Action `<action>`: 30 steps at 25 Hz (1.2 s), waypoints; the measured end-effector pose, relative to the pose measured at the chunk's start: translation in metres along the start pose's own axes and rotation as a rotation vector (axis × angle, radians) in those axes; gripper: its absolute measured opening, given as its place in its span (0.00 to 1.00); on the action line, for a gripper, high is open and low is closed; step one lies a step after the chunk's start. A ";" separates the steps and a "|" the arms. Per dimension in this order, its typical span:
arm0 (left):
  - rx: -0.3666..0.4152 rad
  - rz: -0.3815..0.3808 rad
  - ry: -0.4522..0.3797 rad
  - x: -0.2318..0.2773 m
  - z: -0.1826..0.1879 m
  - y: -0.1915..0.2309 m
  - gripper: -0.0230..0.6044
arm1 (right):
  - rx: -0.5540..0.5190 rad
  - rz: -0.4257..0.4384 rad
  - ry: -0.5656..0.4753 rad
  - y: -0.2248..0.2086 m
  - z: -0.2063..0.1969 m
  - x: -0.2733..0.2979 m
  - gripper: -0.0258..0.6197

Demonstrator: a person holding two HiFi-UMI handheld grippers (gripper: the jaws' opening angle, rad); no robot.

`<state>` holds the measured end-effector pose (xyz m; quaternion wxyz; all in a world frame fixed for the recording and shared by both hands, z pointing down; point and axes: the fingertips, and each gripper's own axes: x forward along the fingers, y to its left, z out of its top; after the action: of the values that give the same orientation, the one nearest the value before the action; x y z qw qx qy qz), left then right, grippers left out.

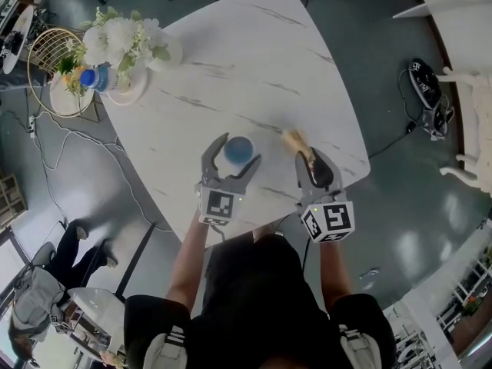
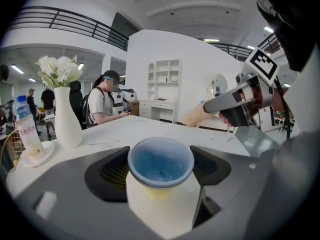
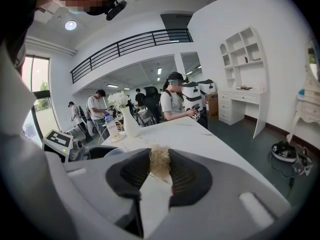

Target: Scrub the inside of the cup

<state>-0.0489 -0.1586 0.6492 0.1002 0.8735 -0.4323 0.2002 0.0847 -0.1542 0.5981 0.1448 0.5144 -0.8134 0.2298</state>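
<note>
A blue cup (image 1: 238,150) stands upright on the white marble table (image 1: 254,60), near its front edge. My left gripper (image 1: 235,157) has its jaws around the cup. In the left gripper view both pads touch the sides of the cup (image 2: 160,162), whose blue inside looks empty. My right gripper (image 1: 313,165), just right of the cup, is shut on a brush (image 1: 295,139) with tan bristles that point away from me. The bristles (image 3: 160,163) sit squeezed between the pads in the right gripper view. The brush (image 2: 196,116) hangs above the table, right of the cup and apart from it.
A white vase of flowers (image 1: 157,48) and a water bottle (image 1: 97,78) on a saucer stand at the table's far left corner. A wire basket (image 1: 52,60) sits beside them. Cables (image 1: 84,141) lie on the floor at left. A person (image 2: 102,104) sits beyond the table.
</note>
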 end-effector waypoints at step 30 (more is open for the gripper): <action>0.153 0.048 -0.098 -0.125 0.080 -0.061 0.65 | -0.105 0.088 -0.214 0.092 0.067 -0.130 0.21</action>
<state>-0.0480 -0.0600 0.5220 0.0070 0.8766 -0.4411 0.1923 0.0568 -0.0559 0.4587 0.0739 0.4912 -0.8571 0.1368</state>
